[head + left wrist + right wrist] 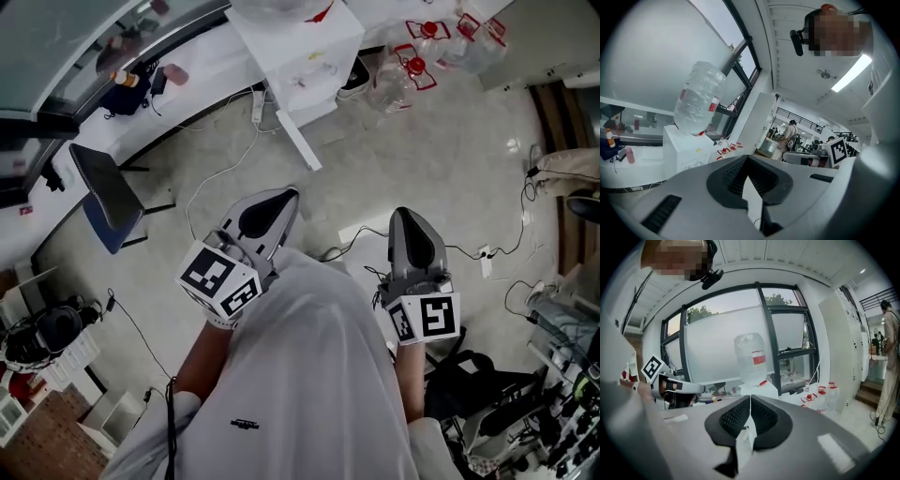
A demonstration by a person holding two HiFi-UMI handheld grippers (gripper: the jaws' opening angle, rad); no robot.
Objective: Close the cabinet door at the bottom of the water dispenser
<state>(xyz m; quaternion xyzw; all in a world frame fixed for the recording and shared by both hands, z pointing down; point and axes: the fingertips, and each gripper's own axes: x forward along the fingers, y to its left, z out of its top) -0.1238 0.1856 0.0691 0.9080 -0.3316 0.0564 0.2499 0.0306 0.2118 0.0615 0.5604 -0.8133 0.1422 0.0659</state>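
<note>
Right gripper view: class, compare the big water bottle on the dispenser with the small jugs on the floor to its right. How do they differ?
Place: the big water bottle sits on top of the white water dispenser; the small jugs stand on the floor.
Size: the bottle is far larger than any jug.
Markings: the bottle carries a red label on its side; the jugs have red handles on top.
Both are clear plastic.

A dark blue chair with thin black legs (105, 202) stands on the pale grey floor (441, 169), just beside the long white counter (204, 67). Several clear plastic jugs with red caps and handles (417, 67) cluster on the floor near the head view's top edge. Black over-ear headphones (52, 328) lie on a white shelf unit (82, 354) at the lower left.
</note>
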